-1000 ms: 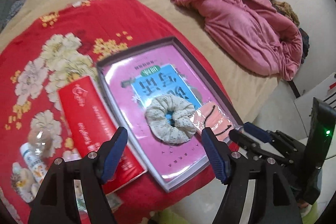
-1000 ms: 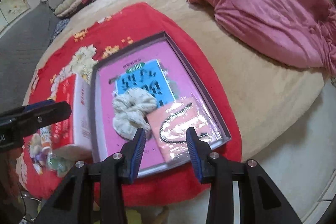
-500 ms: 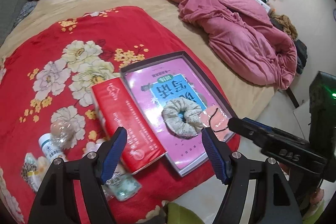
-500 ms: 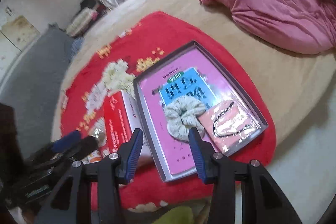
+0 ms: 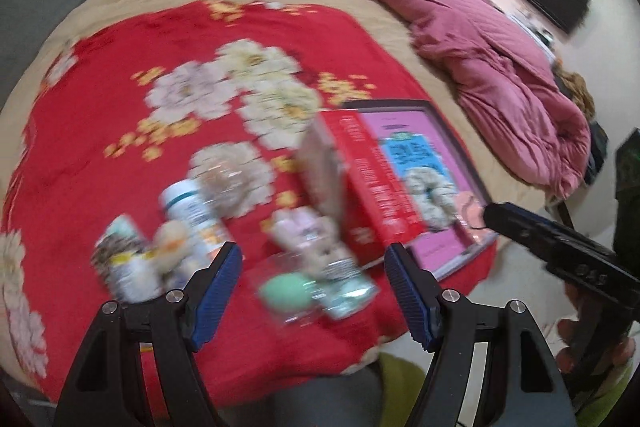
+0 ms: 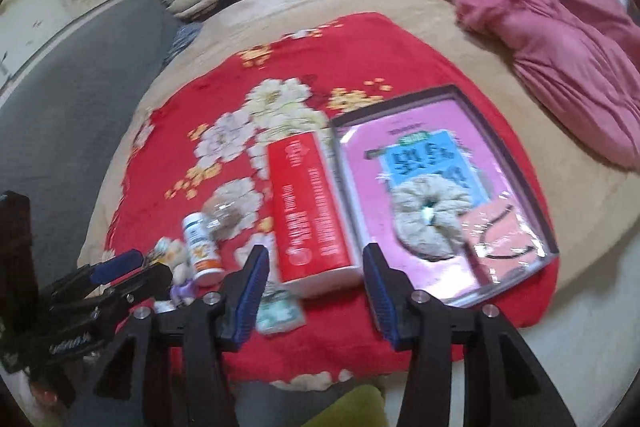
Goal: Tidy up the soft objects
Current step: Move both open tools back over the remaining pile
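A speckled cream scrunchie (image 6: pixel 430 217) (image 5: pixel 430 193) lies in a shallow dark-rimmed tray (image 6: pixel 520 171) (image 5: pixel 460 147) with a pink liner, beside a clear packet of hair ties (image 6: pixel 502 237). A red box (image 6: pixel 308 211) (image 5: pixel 370 183) lies left of the tray on the red flowered cloth (image 6: pixel 360 55). My left gripper (image 5: pixel 314 291) is open and empty above a blurred heap of small items: a mint green puff (image 5: pixel 286 293), a pale pink soft thing (image 5: pixel 306 231), a white bottle (image 5: pixel 192 215). My right gripper (image 6: pixel 316 285) is open and empty, near the red box's front end.
A crumpled pink quilt (image 6: pixel 540 7) (image 5: pixel 492 67) lies at the back right of the beige bed (image 6: pixel 460 75). The left gripper shows at the lower left of the right wrist view (image 6: pixel 116 269). The bed's front edge is just under both grippers.
Both grippers have pulled back and swung left, away from the tray. The left view now centres on the heap of small items and is motion-blurred. Both stay open.
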Motion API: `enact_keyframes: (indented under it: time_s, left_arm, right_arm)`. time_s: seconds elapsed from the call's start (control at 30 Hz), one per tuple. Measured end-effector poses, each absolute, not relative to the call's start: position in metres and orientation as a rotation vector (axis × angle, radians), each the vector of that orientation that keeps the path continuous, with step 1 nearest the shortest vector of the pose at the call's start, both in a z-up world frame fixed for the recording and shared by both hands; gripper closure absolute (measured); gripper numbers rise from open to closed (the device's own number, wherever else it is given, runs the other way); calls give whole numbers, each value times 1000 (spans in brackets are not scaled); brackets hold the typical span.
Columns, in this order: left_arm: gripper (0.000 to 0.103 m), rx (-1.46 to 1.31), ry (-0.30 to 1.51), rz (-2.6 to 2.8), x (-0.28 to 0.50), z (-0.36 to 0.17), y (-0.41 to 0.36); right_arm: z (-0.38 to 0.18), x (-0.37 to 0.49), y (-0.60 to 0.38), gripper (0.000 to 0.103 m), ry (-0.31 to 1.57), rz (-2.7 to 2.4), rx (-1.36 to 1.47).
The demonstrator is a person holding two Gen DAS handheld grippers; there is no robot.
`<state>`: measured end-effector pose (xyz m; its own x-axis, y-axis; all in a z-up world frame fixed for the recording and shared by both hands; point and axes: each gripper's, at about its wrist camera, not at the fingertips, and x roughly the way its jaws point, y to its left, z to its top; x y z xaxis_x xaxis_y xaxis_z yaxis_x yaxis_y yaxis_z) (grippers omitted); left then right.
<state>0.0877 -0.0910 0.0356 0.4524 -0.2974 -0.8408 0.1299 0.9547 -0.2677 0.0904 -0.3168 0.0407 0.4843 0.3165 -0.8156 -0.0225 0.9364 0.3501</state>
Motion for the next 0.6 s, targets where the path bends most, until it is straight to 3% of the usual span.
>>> enact_keyframes:
  time_s: [0.6]
  left_arm:
    - [28,-342,1129,-50,50,-20,56]
  right_arm:
    - [25,75,-175,51,1121,393,-6]
